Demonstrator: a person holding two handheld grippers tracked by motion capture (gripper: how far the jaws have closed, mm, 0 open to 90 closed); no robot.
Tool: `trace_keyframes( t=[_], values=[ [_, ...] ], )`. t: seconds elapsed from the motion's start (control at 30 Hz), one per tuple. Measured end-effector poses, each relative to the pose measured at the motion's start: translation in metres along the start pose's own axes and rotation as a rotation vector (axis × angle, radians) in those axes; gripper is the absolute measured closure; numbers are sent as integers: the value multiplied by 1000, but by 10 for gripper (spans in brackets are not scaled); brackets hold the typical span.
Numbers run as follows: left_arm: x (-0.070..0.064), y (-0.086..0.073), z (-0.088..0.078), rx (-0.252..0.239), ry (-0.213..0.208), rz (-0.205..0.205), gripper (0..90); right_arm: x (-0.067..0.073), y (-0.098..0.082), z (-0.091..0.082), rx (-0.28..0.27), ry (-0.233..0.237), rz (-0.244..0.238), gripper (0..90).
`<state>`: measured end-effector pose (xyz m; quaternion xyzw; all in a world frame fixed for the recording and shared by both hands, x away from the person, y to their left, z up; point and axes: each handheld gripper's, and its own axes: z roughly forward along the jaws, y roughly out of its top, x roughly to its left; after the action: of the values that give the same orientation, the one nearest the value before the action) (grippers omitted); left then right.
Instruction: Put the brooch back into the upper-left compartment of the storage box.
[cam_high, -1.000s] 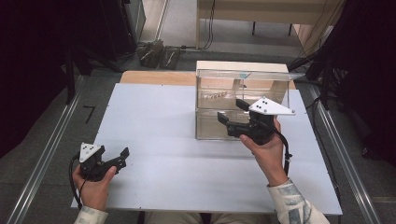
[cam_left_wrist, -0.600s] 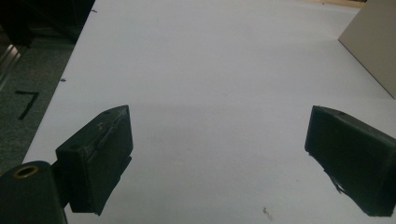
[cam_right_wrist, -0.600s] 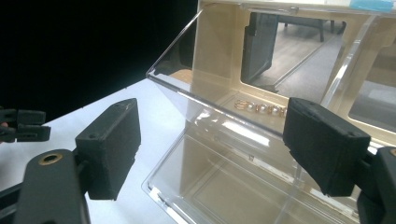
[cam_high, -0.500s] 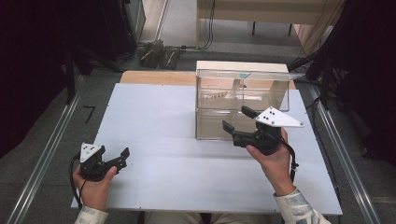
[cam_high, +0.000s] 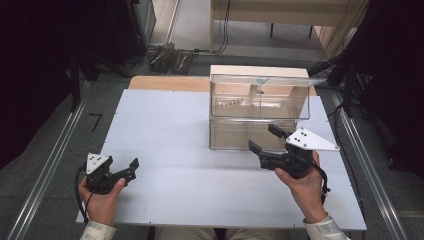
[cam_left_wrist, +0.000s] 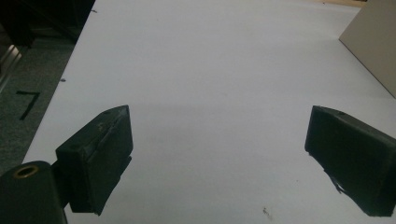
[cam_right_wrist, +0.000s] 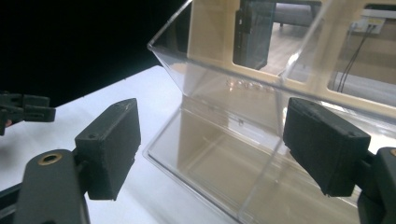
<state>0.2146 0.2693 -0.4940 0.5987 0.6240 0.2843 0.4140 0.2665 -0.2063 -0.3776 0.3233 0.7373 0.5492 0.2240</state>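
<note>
the left gripper (cam_high: 125, 170) rests wide open and empty at the table's (cam_high: 165, 130) near edge, well left of the clear box (cam_high: 259, 112). the right gripper (cam_high: 265, 142), fingers spread and empty, hovers just before the box's front wall. likely next: reaching in to grasp it.

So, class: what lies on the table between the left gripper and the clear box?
Nothing: in the high view, bare white table stretches from the left gripper to the clear box. The left gripper view shows the same.

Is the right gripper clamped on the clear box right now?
No: the right gripper is open, its jaws spread apart just short of the clear box.
</note>
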Motion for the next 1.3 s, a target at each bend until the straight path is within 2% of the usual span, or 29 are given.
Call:
trace_keyframes(
  t=[0.4, 0.97, 1.07, 1.3],
  values=[
    [0, 0, 0, 0, 1, -2, 82, -10, -20, -10, 21, -41, 21, 171],
    [0, 0, 0, -1, 1, -1, 81, -36, -64, -32, 80, -166, 68, 170],
    [0, 0, 0, -1, 1, 1, 82, -40, -69, -37, 91, -184, 81, 170],
    [0, 0, -1, -2, 2, 0, 81, -46, -76, -43, 111, -228, 76, 169]
  ],
)
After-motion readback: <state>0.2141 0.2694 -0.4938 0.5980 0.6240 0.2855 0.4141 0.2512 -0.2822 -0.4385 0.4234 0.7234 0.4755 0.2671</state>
